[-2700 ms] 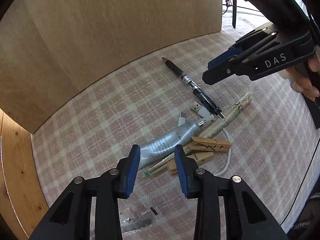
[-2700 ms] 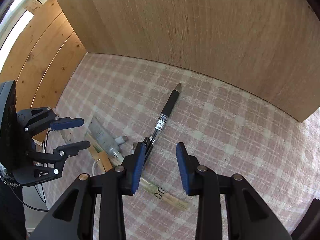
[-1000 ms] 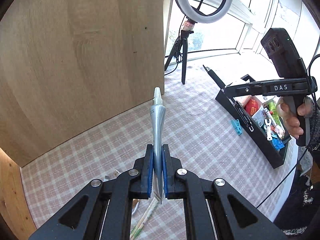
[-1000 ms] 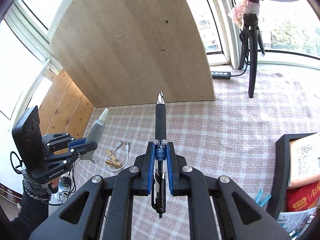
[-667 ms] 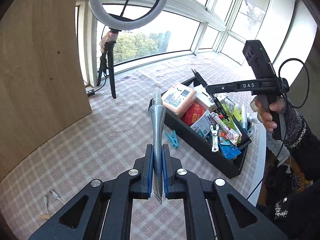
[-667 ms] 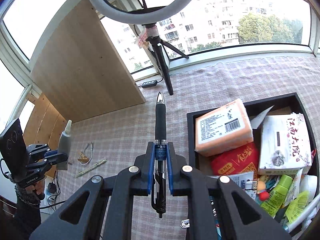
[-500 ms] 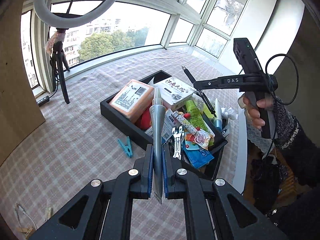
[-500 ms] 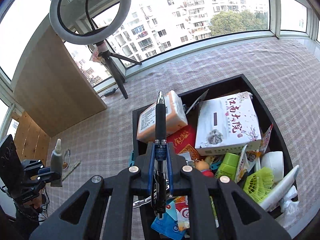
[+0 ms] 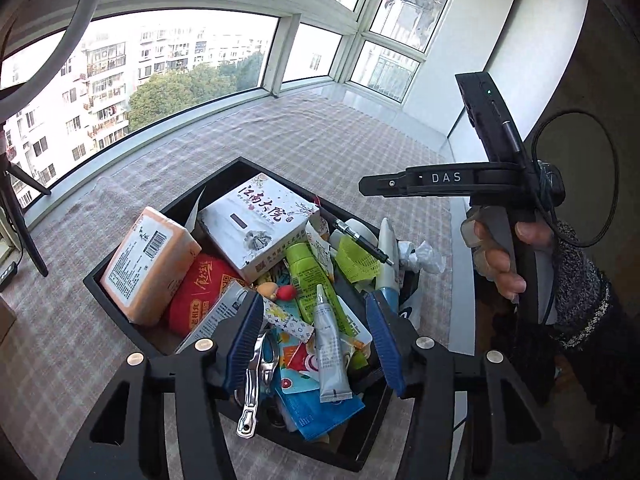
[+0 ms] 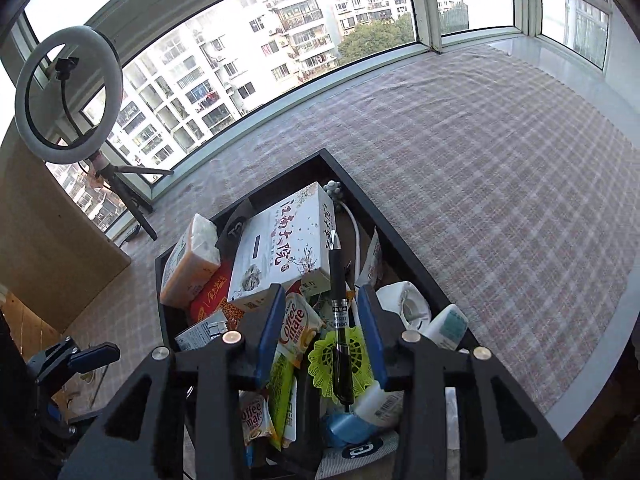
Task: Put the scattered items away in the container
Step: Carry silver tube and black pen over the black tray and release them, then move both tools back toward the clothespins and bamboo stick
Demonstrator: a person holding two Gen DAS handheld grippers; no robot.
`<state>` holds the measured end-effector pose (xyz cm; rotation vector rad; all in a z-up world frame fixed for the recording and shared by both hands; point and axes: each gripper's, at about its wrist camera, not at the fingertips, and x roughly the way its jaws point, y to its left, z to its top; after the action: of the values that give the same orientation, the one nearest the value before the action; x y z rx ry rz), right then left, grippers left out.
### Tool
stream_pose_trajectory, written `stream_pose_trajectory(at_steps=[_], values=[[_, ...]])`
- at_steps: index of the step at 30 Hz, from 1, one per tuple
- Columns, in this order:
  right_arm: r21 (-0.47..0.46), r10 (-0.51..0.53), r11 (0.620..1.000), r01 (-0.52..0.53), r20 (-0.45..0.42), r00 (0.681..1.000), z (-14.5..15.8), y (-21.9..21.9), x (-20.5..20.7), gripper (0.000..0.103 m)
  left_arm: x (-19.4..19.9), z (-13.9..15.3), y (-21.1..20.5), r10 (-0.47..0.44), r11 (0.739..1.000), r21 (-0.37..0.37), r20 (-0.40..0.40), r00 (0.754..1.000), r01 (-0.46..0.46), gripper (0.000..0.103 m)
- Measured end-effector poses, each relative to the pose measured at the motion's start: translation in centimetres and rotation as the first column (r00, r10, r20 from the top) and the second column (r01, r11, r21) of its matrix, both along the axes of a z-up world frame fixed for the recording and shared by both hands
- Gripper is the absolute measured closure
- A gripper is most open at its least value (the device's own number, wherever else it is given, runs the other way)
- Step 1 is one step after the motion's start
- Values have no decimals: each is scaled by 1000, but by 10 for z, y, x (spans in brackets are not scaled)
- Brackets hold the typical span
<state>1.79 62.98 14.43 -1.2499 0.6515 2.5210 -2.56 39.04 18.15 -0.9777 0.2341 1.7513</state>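
With both sets of jaws opening, the silver tube [image 9: 330, 344] and black pen [image 10: 340, 320] are released over the nearly full black container [image 9: 120, 320]; remaining strays cannot be judged

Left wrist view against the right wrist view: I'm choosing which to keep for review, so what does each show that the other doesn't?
Only the left wrist view shows the grey tube lying in the bin under the opening left gripper, the nail clippers, and the person's hand on the right gripper's handle.

Only the right wrist view shows the whole ring light, the wooden board and the coffee creamer packets.

Both show the black bin, the white floral box, and the black pen, free between the right gripper's opening jaws.
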Motion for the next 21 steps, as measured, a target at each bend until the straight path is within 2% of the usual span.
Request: stream_pose_trajectory(at_steps=[2, 4, 6, 8, 11, 13, 15, 16, 21], values=[[24, 1, 1000, -1, -4, 1000, 3, -2, 2, 62, 1, 0, -11, 6, 1000, -7, -12, 1000, -6, 54], [16, 17, 1000, -17, -13, 1000, 3, -4, 2, 52, 0, -1, -26, 29, 999, -20, -30, 999, -29, 55], [2, 37, 999, -37, -25, 999, 3, -10, 1, 48, -2, -1, -42, 52, 998, -34, -43, 998, -53, 56], [9, 59, 998, -59, -31, 998, 4, -19, 0, 48, -4, -2, -60, 77, 996, -42, -50, 996, -79, 56], [26, 112, 993, -111, -41, 993, 4, -39, -6, 48, -9, -9, -90, 131, 990, -55, -38, 991, -133, 56], [32, 158, 987, -157, -60, 986, 3, -56, -9, 40, -10, -15, -113, 172, 983, -56, -19, 985, -172, 56], [30, 212, 977, -211, -81, 974, -1, -74, -14, 33, -10, -23, -137, 205, 977, -64, 6, 979, -204, 56], [26, 248, 969, -247, -85, 965, -6, -85, -17, 33, -9, -27, -150, 221, 973, -74, 8, 975, -220, 57], [2, 421, 907, -421, 2, 907, -32, -148, -39, 33, -3, -50, -221, 333, 932, -143, -16, 943, -332, 61]])
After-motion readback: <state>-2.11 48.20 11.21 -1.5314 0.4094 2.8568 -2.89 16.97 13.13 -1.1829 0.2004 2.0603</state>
